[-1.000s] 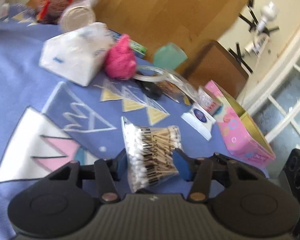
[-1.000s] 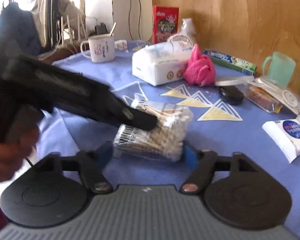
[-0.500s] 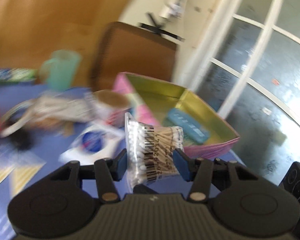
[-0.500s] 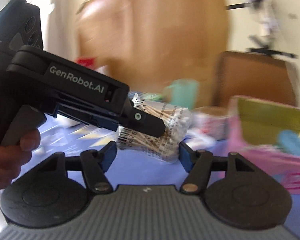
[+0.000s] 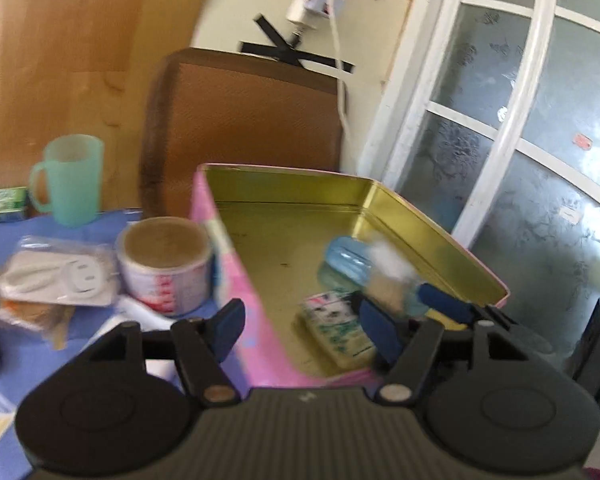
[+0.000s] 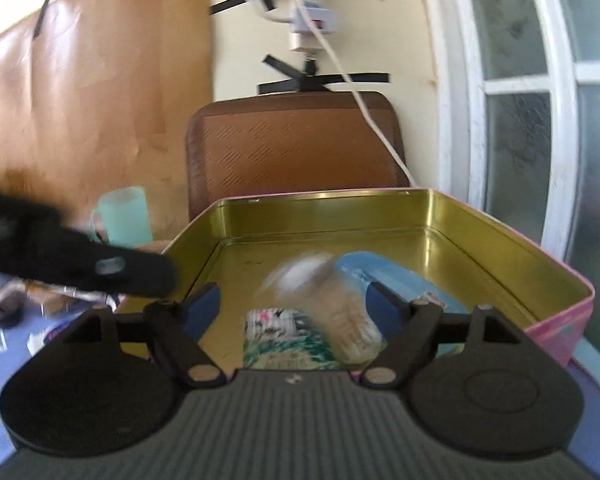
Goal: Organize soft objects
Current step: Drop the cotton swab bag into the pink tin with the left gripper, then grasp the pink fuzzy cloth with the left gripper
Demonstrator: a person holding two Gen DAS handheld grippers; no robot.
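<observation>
From the left wrist camera, the left gripper (image 5: 302, 326) has its blue-padded jaws spread wide with nothing between them, straddling the near pink wall of the tin box (image 5: 236, 264), which stands on the blue tablecloth (image 5: 16, 356). Inside the tin, against its gold floor, a blurred bag of cotton swabs (image 5: 388, 276) shows over the right half, its white tips toward the far wall; whether it rests on the floor or is in the air cannot be told. Beside it in the tin lie a blue packet (image 5: 346, 260) and a green-and-white printed pack (image 5: 338, 330). Just left of the tin stands a round container (image 5: 164, 266), further left a bagged white plug (image 5: 56, 278), and behind them a mint-green mug (image 5: 70, 180). From the right wrist camera, the right gripper (image 6: 294, 310) is likewise spread apart and empty, poised at the tin's (image 6: 512, 240) near edge. The swab bag (image 6: 324, 300) appears as a streak in the tin's middle, above the printed pack (image 6: 278, 340) and next to the blue packet (image 6: 384, 276). The left gripper's black finger (image 6: 112, 268) reaches toward the tin's left wall.
</observation>
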